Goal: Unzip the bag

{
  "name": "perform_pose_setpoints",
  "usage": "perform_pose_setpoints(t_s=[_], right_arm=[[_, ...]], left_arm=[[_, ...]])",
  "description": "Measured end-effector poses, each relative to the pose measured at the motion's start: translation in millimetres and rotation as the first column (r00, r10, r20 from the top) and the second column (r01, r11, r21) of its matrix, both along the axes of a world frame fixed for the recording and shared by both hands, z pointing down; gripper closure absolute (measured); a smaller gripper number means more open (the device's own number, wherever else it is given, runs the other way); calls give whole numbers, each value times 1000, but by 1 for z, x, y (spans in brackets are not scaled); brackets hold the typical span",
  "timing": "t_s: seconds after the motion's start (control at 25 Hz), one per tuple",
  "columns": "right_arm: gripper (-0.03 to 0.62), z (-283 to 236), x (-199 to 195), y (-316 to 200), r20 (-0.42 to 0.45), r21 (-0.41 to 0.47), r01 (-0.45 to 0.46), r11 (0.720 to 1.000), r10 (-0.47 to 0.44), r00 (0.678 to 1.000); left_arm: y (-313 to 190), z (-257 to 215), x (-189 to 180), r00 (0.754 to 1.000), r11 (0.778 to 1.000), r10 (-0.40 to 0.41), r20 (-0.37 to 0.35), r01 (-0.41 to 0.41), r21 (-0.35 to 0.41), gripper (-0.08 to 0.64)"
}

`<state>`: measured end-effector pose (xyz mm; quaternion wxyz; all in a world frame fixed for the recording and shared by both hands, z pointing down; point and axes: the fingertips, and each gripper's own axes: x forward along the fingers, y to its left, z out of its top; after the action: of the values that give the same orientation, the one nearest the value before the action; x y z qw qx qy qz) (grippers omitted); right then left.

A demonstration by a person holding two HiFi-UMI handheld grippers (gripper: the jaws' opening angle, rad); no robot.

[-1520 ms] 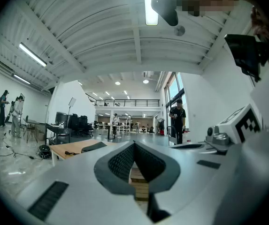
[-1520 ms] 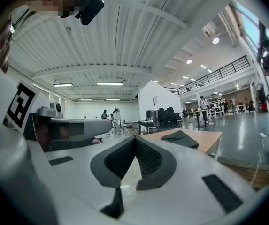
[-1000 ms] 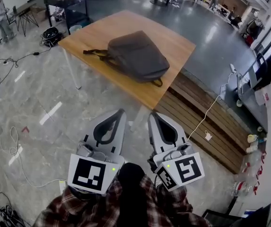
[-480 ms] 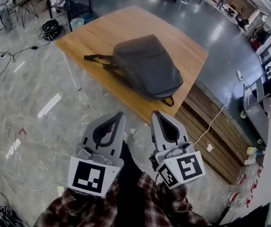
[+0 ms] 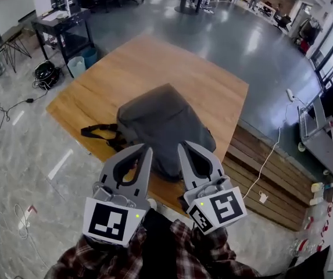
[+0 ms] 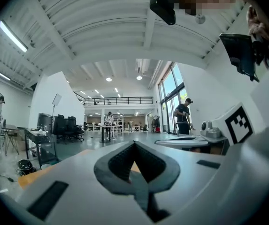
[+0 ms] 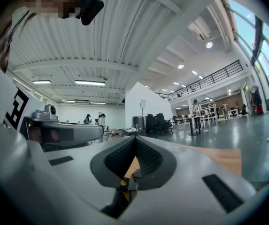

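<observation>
A grey backpack (image 5: 163,124) lies flat on the wooden table (image 5: 154,57), its black straps (image 5: 99,133) trailing left towards the table's edge. My left gripper (image 5: 146,150) and right gripper (image 5: 181,146) are held side by side close to my chest, tips pointing at the bag's near end and above it. Both are shut with nothing between the jaws. In the left gripper view the left gripper (image 6: 134,144) points across the hall. The right gripper (image 7: 135,138) shows a sliver of tabletop through its pad gap. No zipper pull is visible.
A low wooden bench (image 5: 271,167) runs along the table's right side, with a white cable (image 5: 268,158) draped over it. A black cart (image 5: 61,25) and a blue bin (image 5: 76,65) stand off the far left corner. Cables lie on the floor at left. People stand far off.
The table and backpack have come much closer in the head view; the bag now sits just beyond the gripper tips. Both grippers stay shut and keep their pose.
</observation>
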<state>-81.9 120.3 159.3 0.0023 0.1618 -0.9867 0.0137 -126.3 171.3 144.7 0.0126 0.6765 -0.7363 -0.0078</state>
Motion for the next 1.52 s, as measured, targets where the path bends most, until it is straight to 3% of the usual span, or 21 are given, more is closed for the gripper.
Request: perform_pose_setpoints(t_s=[0.32, 0.52, 0.72, 1.0, 1.16, 1.28, 1.52], right_arm=[[586, 19, 22, -92, -18, -63, -166, 984, 165, 986], [586, 28, 40, -123, -48, -77, -293, 953, 290, 956], [586, 33, 58, -147, -81, -86, -457, 885, 451, 889], [586, 34, 75, -159, -101, -86, -594, 800, 586, 804], [586, 35, 80, -167, -112, -81, -618, 782, 609, 786], [586, 37, 82, -172, -107, -75, -612, 788, 603, 790], [586, 70, 85, -195, -178, -92, -598, 796, 578, 796]], left_arm=[[-93, 16, 1, 990, 989, 139, -17, -139, -50, 555], [-139, 28, 9, 964, 962, 262, -49, -264, -66, 555], [-176, 35, 19, 908, 905, 412, -74, -418, -81, 554], [-204, 38, 43, 820, 816, 565, -94, -572, -83, 555], [-216, 43, 48, 801, 796, 590, -100, -598, -90, 555], [-222, 52, 51, 796, 788, 597, -105, -606, -110, 555], [-253, 98, 62, 784, 750, 612, -103, -617, -241, 554]])
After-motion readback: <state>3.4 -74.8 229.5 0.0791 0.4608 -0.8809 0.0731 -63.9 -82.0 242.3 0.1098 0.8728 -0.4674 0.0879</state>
